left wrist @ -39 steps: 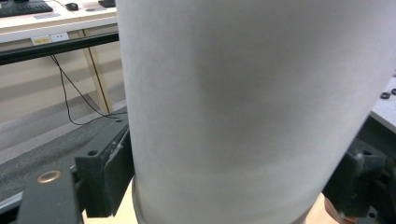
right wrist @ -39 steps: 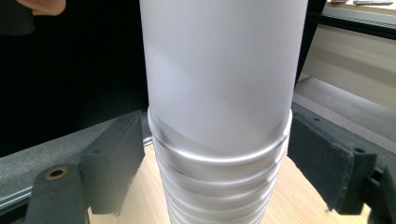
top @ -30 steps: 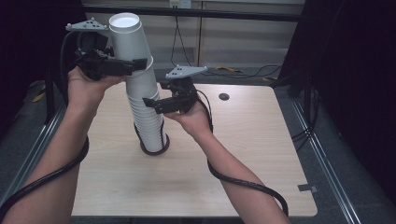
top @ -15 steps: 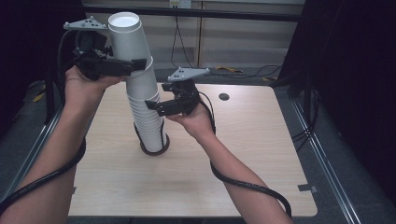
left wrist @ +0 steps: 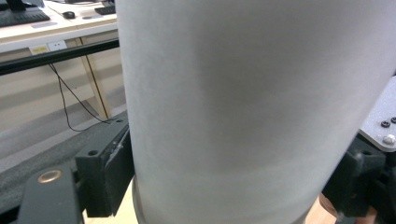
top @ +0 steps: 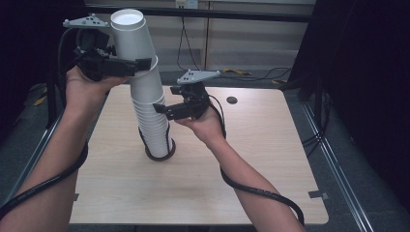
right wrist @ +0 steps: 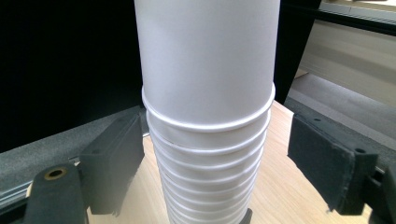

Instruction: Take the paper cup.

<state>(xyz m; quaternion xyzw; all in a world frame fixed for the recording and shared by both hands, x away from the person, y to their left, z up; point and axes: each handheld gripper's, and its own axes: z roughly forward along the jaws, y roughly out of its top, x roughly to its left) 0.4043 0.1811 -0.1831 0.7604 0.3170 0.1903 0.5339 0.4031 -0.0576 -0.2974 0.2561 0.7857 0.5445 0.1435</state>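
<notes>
Left gripper jaws clamped on sides of top cup, held high at upper left of high view. Right gripper jaws apart, one each side of cup stack, not touching it. Stack stands upside down in black ring on wooden table, leaning slightly.

Progress, judged: top cup gripped, apparently being pulled off stack; separation not finished, lower cups remain.

Count: two grippers, one stack, roughly ten rims showing in right gripper view, exact cup total unclear.
</notes>
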